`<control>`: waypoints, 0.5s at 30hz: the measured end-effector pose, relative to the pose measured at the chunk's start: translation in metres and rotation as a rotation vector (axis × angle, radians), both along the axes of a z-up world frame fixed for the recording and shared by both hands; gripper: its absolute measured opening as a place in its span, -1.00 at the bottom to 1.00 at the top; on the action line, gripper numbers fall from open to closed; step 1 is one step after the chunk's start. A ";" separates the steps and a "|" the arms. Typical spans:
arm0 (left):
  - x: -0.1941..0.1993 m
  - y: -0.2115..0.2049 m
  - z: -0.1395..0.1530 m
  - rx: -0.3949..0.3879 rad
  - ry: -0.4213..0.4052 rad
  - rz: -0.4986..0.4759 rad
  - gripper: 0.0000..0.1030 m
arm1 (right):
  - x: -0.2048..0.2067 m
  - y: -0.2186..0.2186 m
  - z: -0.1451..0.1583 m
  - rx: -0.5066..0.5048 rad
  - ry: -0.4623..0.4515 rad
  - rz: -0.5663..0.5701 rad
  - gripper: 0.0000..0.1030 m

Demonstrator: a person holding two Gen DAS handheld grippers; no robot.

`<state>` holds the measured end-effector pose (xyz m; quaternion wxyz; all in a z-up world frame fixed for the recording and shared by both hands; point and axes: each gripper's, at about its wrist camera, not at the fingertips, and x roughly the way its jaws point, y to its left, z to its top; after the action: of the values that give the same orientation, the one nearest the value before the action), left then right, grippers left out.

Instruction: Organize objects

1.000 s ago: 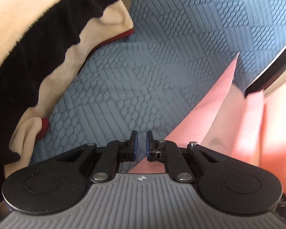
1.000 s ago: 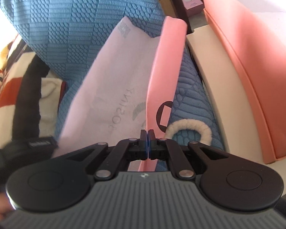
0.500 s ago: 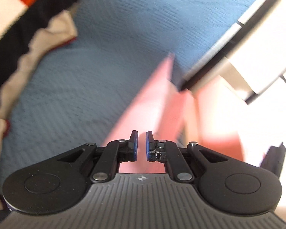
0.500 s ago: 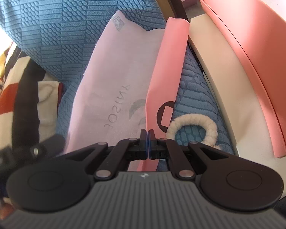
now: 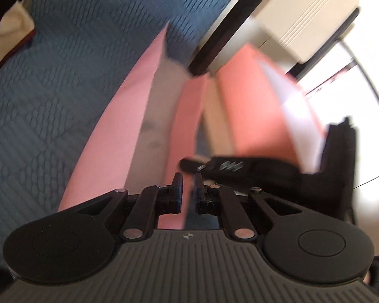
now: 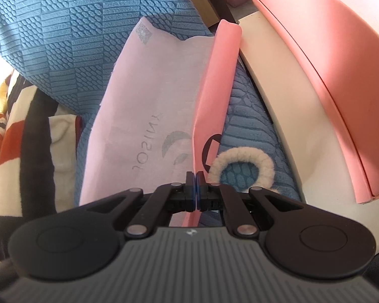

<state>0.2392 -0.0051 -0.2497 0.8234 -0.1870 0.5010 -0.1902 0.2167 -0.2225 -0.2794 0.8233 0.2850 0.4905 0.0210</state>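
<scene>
A pale pink paper bag with grey lettering lies flat on the blue quilted cover. Its salmon side fold runs down into my right gripper, which is shut on that edge. A cream rope loop lies just right of the pads. In the blurred left wrist view the same bag stretches ahead. My left gripper hovers over its near end, jaws nearly together, nothing clearly pinched. The right gripper shows as a dark shape just beyond it.
A striped red, black and cream blanket is bunched at the left. A large salmon box lid and a cream surface border the cover on the right. A dark frame edge and a beige unit stand beyond.
The left gripper has swung right, from over the blanket and cover to over the bag, and the right gripper has come into its view. The right gripper keeps its hold, barely moving.
</scene>
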 end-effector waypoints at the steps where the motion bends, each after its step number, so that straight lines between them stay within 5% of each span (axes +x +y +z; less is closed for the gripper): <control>1: 0.001 -0.003 -0.007 0.044 0.020 0.014 -0.83 | 0.000 -0.001 0.000 0.003 0.002 -0.003 -0.90; 5: 0.009 0.004 -0.017 0.174 0.035 0.107 -0.83 | -0.003 -0.006 -0.001 0.009 0.009 -0.015 -0.91; 15: 0.025 0.052 -0.034 0.265 0.092 0.378 -0.83 | -0.002 -0.013 0.001 0.000 0.017 -0.019 -0.91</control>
<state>0.2644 0.0472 -0.2835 0.8379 -0.1762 0.5148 0.0438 0.2147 -0.2351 -0.2783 0.8193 0.2898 0.4946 0.0107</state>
